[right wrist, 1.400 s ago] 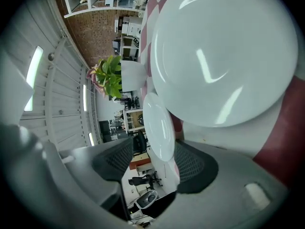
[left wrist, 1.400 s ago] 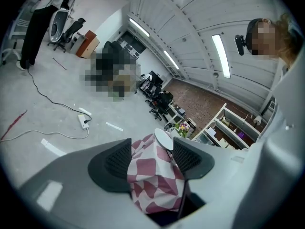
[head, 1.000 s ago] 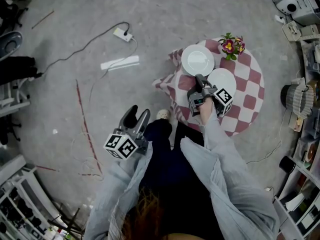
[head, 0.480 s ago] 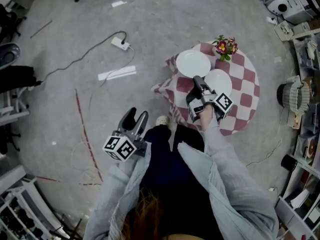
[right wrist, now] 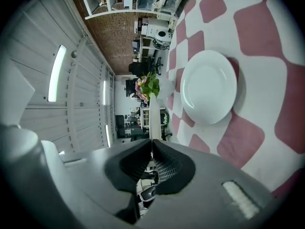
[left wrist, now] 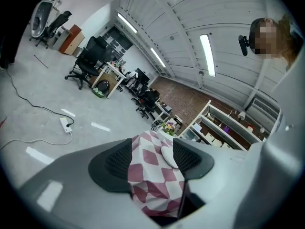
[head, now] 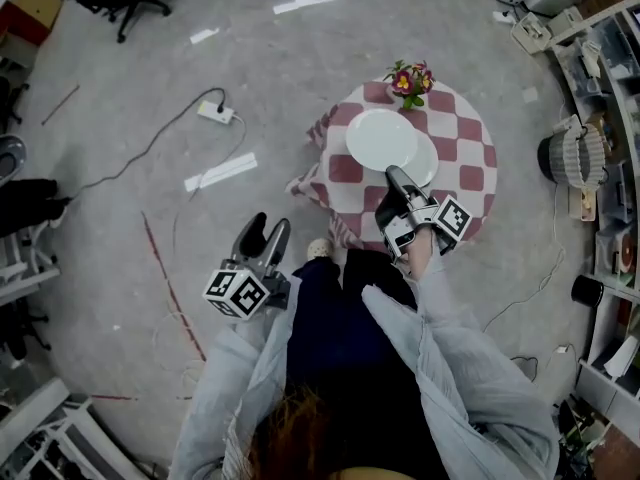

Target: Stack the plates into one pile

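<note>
Plates for one pile, from the head view: the upper plate (head: pixel 380 136) overlaps the lower plate (head: pixel 428 160) on a round table (head: pixel 465 183) under a checked cloth, with a pot of flowers (head: pixel 408 76) at the far edge. The right gripper (head: pixel 396 176) meets the upper plate's near rim. The left gripper (head: pixel 265 230) hangs off to the side over the floor, apparently out of the way of the stacking.

Left gripper view: the jaws stand wide apart with nothing between them. The cloth and a plate show only far beyond the gap.

Right gripper view: the pads are pinched together on a thin white rim (right wrist: pixel 152 118), the upper plate seen edge-on. That rim grip looks meant to carry it flat. The lower plate (right wrist: pixel 208 87) lies on the cloth to the right, clear of the fingers.
</note>
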The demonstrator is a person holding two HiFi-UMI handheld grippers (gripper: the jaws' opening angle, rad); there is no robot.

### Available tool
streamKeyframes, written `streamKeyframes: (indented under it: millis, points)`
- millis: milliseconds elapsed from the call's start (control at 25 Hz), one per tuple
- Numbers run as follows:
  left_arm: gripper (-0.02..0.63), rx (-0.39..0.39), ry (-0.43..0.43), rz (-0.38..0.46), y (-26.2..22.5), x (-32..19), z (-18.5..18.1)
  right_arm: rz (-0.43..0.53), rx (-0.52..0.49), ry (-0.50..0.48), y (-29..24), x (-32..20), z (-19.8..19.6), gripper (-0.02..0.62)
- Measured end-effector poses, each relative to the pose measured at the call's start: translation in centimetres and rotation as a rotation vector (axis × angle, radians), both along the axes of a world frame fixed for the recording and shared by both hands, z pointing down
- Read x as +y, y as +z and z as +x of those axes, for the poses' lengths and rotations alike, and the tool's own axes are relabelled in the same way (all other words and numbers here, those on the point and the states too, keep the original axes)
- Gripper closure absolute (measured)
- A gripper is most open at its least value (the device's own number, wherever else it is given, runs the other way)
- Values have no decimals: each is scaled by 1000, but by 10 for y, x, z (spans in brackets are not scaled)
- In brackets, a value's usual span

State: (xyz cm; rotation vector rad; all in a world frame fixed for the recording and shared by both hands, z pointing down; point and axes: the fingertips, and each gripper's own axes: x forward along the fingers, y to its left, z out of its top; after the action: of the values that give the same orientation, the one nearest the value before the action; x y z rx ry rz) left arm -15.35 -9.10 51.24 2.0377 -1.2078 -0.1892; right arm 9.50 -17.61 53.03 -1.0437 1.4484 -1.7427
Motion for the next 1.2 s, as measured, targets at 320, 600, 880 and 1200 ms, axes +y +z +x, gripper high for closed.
streamKeyframes:
  millis: [320, 600, 880, 1200]
  points:
    - [341, 2, 86, -3, 1, -17, 39, -17, 5, 51, 12, 20, 48, 577]
    - [341, -18, 138, -26, 4, -26, 62, -53, -2, 62, 34, 26, 70, 577]
    - [341, -25, 161, -45, 6, -40, 84, -102, 8, 50, 57, 27, 83, 577]
    - [341, -16, 180, -55, 8, -50, 106, -222, 24, 65, 83, 31, 90, 577]
